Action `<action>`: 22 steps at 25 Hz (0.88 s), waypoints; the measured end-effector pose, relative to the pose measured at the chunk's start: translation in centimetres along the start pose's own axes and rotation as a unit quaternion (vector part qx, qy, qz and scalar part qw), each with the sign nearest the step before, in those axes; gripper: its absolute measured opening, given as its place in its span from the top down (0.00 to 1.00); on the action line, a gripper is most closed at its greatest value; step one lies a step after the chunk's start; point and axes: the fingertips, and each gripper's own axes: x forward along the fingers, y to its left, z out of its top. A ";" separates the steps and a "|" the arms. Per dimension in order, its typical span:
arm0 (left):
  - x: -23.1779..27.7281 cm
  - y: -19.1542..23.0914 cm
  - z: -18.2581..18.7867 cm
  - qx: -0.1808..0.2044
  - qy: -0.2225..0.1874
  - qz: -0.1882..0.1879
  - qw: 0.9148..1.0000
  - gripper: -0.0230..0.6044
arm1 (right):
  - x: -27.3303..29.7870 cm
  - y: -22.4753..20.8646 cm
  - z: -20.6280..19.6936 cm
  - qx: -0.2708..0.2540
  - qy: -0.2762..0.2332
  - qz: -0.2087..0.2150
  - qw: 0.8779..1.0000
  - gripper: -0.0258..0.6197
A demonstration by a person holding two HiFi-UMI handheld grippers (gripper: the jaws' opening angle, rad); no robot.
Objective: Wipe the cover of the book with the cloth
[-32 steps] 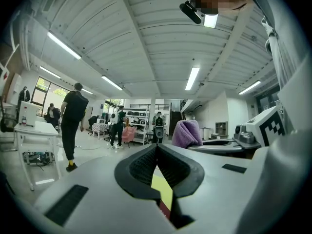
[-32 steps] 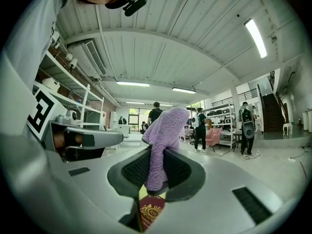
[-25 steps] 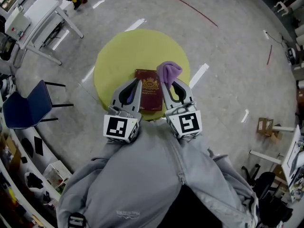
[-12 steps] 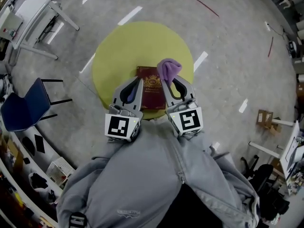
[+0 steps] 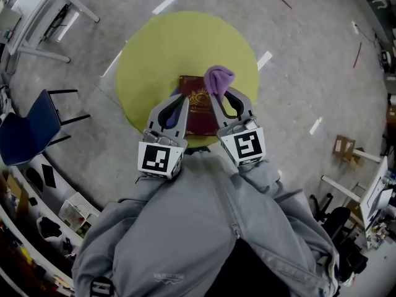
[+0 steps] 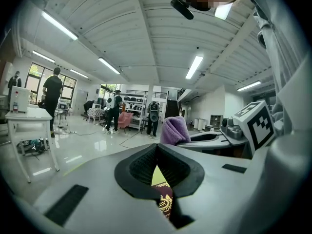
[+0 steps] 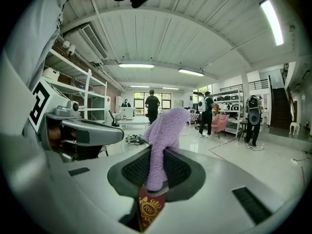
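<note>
Head view: your right gripper [image 5: 215,96] is clamped on the purple cloth [image 5: 219,78] at the far right corner of the book [image 5: 198,111]. Your left gripper [image 5: 183,99] is pinched closed and empty over the book's left edge. Loads of bare yellow table [image 5: 164,48] beyond the book, little on its near side.

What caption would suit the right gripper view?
Right gripper clamps a purple cloth above a maroon book.

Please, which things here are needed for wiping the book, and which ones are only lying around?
Needed:
book
cloth, held in the right tongs
yellow table under the book

Only around:
blue chair
people far behind
</note>
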 end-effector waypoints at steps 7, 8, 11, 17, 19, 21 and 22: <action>1.2 1.3 -2.7 -0.009 0.012 -0.007 1.000 0.93 | 2.5 0.0 -2.4 -0.015 0.013 0.018 1.000 0.84; 1.2 1.5 -3.2 -0.009 0.016 -0.008 1.000 0.93 | 2.9 0.1 -2.7 -0.020 0.016 0.022 0.999 0.84; 1.5 2.0 -4.5 -0.011 0.027 -0.011 1.000 0.93 | 3.9 0.3 -3.6 -0.035 0.025 0.036 0.998 0.84; 1.7 3.2 -6.9 -0.019 0.047 -0.003 0.999 0.93 | 5.8 0.7 -5.5 -0.037 0.070 0.067 0.995 0.84; 1.7 3.4 -7.5 -0.026 0.054 -0.002 0.998 0.93 | 6.5 0.9 -6.2 -0.041 0.086 0.078 0.992 0.84; 1.6 3.6 -8.3 -0.031 0.062 -0.002 0.998 0.93 | 7.1 1.2 -7.0 -0.059 0.104 0.091 0.989 0.84; 1.6 3.7 -8.7 -0.034 0.068 -0.001 0.997 0.93 | 7.4 1.3 -7.4 -0.069 0.113 0.098 0.986 0.84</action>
